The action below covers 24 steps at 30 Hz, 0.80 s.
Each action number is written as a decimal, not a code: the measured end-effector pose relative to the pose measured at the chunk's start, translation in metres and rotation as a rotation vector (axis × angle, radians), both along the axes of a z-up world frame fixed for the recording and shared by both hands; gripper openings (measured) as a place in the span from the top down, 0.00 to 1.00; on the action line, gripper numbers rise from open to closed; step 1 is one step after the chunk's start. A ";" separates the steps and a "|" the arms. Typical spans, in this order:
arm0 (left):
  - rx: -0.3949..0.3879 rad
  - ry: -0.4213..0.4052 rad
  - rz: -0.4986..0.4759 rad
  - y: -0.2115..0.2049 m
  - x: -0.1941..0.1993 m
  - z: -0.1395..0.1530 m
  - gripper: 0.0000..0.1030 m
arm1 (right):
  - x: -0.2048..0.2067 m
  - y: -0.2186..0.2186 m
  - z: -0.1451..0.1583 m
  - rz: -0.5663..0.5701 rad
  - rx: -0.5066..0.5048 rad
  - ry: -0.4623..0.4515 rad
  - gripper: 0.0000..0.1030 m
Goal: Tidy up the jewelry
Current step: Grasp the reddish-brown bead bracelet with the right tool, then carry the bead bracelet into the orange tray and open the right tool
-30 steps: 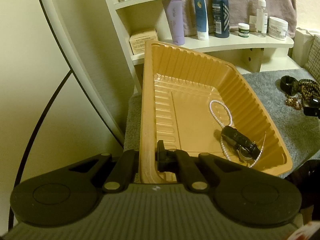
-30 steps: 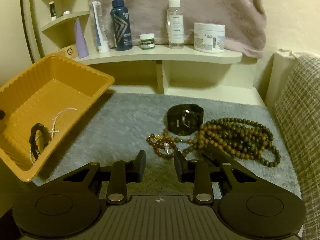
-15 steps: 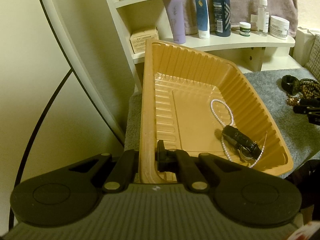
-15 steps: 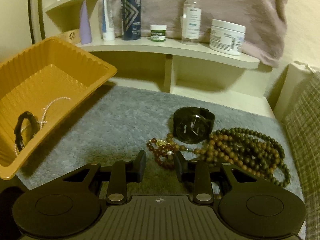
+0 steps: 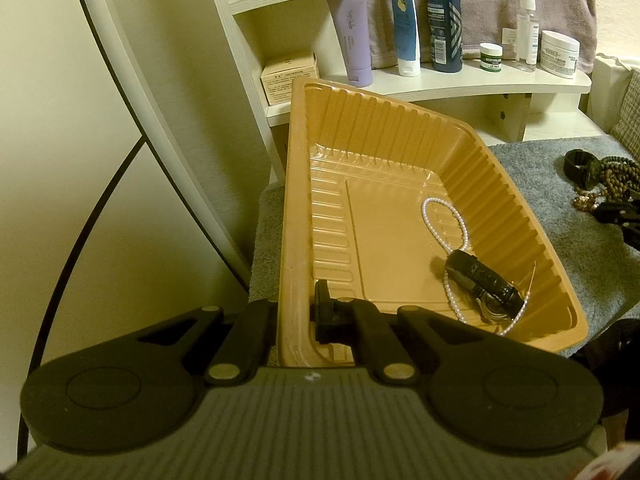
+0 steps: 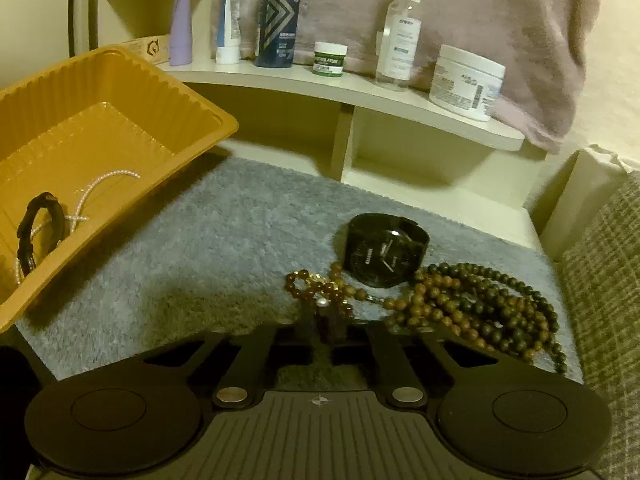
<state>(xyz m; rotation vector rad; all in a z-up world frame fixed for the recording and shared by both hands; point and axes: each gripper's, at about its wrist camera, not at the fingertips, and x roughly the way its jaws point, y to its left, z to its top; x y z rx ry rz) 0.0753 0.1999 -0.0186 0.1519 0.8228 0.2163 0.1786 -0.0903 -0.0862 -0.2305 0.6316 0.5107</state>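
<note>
On grey carpet [image 6: 224, 240] below a toiletry shelf [image 6: 360, 92], jewelry lies heaped

Tray [image 5: 400, 148] is orange-tan with ribbed walls; inside it a white pearl strand [image 5: 440, 220] and a black watch [image 5: 484, 280]. Mat [image 6: 224, 240] is plain grey, carrying a black-faced watch [image 6: 380, 252] plus brown and dark green bead strands [image 6: 472, 308]. Shelf [image 6: 360, 84] is cream; behind it a mauve towel [image 6: 500, 8], a navy bottle with grey chevrons [image 6: 280, 12], and a lilac tube [image 5: 354, 36].
</note>
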 end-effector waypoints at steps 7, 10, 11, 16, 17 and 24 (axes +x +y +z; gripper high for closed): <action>0.002 -0.002 -0.001 0.000 -0.001 -0.001 0.97 | -0.007 -0.007 0.006 -0.006 0.038 0.000 0.97; 0.003 -0.002 -0.001 -0.001 -0.001 -0.001 0.97 | -0.011 -0.009 0.011 -0.005 0.042 -0.018 0.98; 0.003 -0.002 -0.001 -0.001 -0.001 0.000 0.97 | -0.010 -0.009 0.011 -0.001 0.037 -0.018 0.98; 0.001 -0.002 -0.003 -0.002 -0.002 0.000 0.97 | -0.010 -0.011 0.010 -0.003 0.039 -0.016 0.98; 0.002 -0.002 -0.003 -0.002 -0.002 0.000 0.97 | -0.011 -0.011 0.010 -0.005 0.045 -0.017 0.98; 0.003 -0.002 -0.003 -0.002 -0.002 0.001 0.98 | -0.012 -0.015 0.026 -0.004 0.094 -0.041 1.00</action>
